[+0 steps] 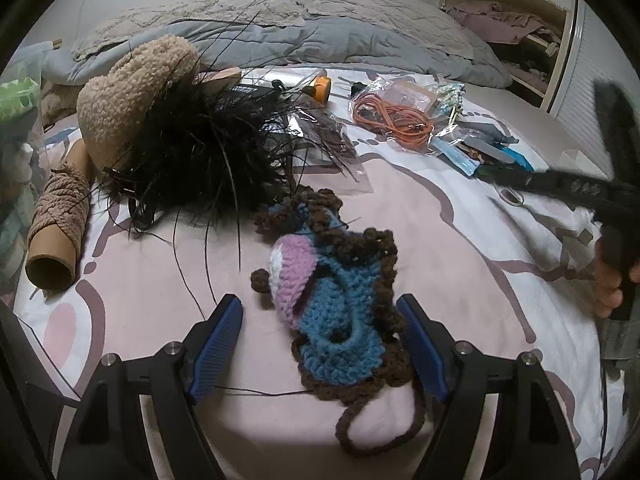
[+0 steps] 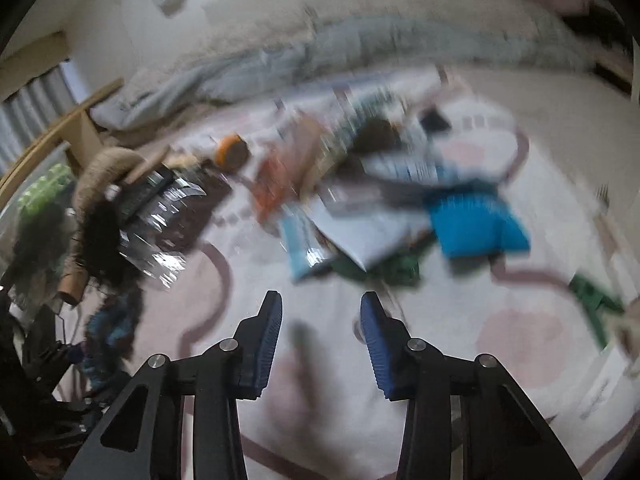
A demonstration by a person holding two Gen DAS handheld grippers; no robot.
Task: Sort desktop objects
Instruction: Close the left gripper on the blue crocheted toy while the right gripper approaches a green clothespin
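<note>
On a bed's pink-and-white patterned sheet [image 1: 152, 296], our left gripper [image 1: 320, 340] hangs with its blue-padded jaws spread wide either side of a blue, lilac and white crocheted piece edged in brown yarn [image 1: 336, 308]. The piece lies flat between the pads, the right pad just beside its brown border, neither pad pressing it; we judge this stance a line-up for a pinch, since the floppy knit gives no firm edge. Beyond it sit a black feather tuft [image 1: 200, 160], a beige fleecy hat [image 1: 128, 92], a cardboard tube wound with tan yarn [image 1: 56, 220] and an orange cord in a clear bag [image 1: 392, 120], loosely heaped, not yet sorted. Our right gripper [image 2: 320, 340], jaws parted and holding nothing, hovers over bare sheet near a bright blue flat packet [image 2: 476, 224]; its view is smeared by motion. We can read no writing or brand anywhere.
</note>
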